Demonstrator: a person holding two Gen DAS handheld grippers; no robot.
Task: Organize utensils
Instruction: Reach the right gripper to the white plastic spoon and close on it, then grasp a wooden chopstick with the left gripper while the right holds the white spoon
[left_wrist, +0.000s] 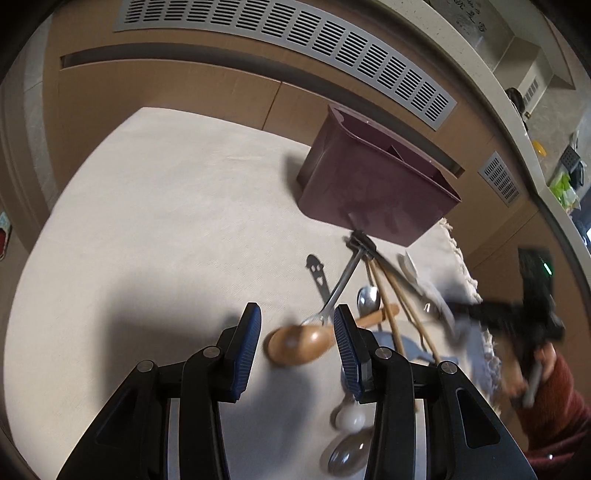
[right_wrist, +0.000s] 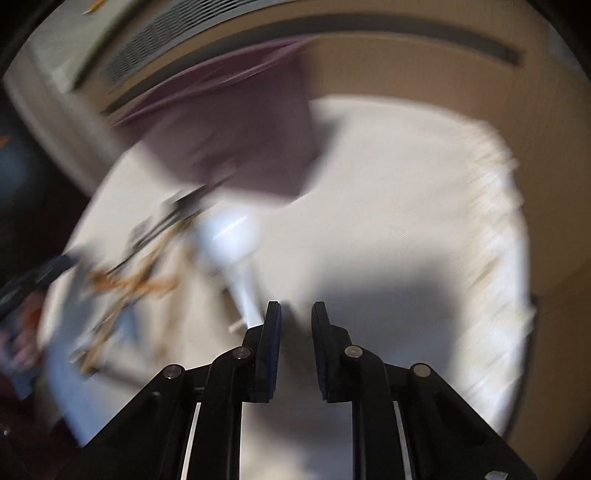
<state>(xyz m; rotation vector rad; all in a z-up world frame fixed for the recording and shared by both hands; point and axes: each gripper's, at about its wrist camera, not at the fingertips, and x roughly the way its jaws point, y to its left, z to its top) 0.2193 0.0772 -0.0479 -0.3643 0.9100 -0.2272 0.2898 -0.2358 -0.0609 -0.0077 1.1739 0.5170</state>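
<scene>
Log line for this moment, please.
left gripper: open over wooden spoon | right gripper: open, empty | purple caddy: upright | view: blurred

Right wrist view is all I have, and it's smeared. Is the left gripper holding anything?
Observer: No. The left gripper is open. The wooden spoon has its bowl between the fingers, not clamped.
Operator: Anything in the purple caddy?
Observer: The purple caddy stands upright on the cloth, and no utensil sticks out of it.
Operator: Where's the rest?
Observer: The chopsticks and a metal spoon lie piled in front of the caddy.
</scene>
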